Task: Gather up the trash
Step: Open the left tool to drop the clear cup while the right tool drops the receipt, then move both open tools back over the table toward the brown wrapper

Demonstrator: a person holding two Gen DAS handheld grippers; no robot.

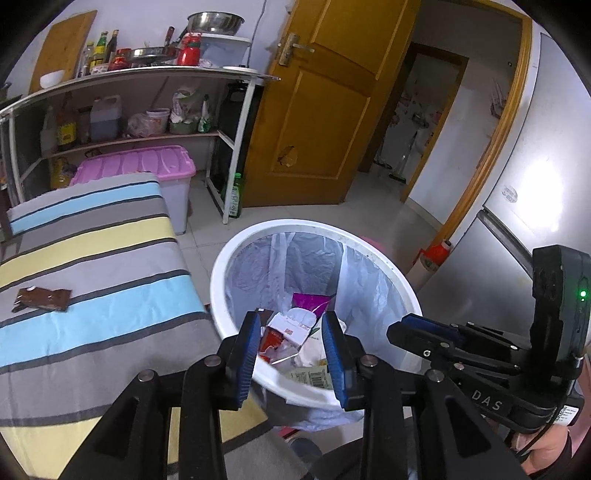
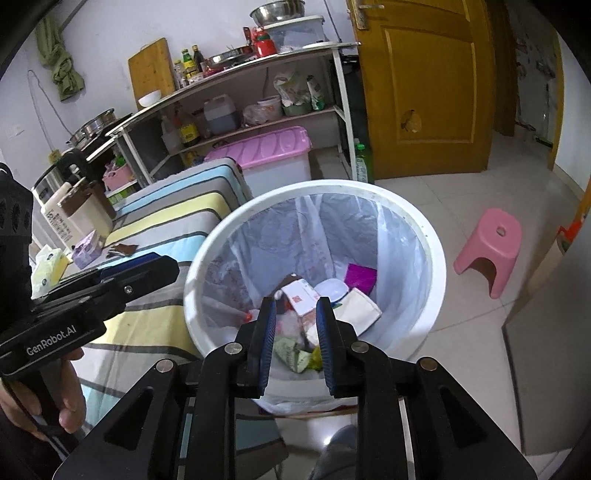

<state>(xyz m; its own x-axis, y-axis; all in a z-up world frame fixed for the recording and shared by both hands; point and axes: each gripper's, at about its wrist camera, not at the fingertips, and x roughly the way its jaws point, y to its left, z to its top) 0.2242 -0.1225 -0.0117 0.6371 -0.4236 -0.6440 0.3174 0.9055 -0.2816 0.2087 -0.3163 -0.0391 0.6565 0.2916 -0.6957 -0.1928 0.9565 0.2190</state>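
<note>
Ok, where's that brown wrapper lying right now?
In the left wrist view the brown wrapper lies flat on the striped cloth, far left, well apart from the white bin. The right wrist view shows it beside a purple packet.

right gripper (image 2: 295,338) jaws apart, empty | over trash bin (image 2: 437,266) | pink stool (image 2: 491,247) beside

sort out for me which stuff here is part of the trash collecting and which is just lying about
Part of the job:
- white trash bin with its bag liner
- discarded packaging in the bin
- brown wrapper on the striped cloth
- left gripper, open
- right gripper, open

Just lying about:
- pink stool
- pink-lidded storage box
- green bottle
- steel bowl
</note>
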